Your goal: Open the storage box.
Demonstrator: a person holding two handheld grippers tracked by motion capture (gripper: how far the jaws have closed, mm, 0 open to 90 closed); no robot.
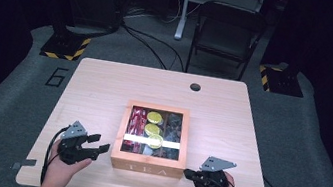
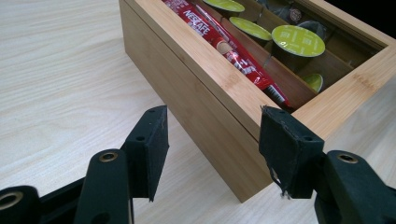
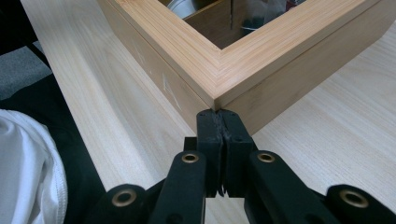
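the wooden tea box sits at centre frame in the high view, toward the lower edge of the tabletop, its lettered front face toward the person. it has a bamboo-coloured frame lid with a clear window, and the lid appears shut. through the window show red sachets, green-topped capsules and darker items in divided compartments; the left gripper view shows the same red sachets and capsules at upper right.

judgement on handling: the box looks rigid and moderately weighty with its contents; its smooth flat sides would likely slip under a narrow pinch. the lid frame's edge, or a corner, seems the sensible purchase. the window should be treated as fragile.

left gripper: lower left of the high view, just beside the box's left side. its fingers stand well apart, the box's near corner between them in the left gripper view, nothing held.

right gripper: lower right of the high view, at the box's front right corner. in the right gripper view its fingers are pressed together, tips touching or almost touching the box corner just under the lid; contact cannot be confirmed. nothing is between them.

beyond the tabletop: a folding chair at upper centre, and hazard-striped bases on the grey floor.
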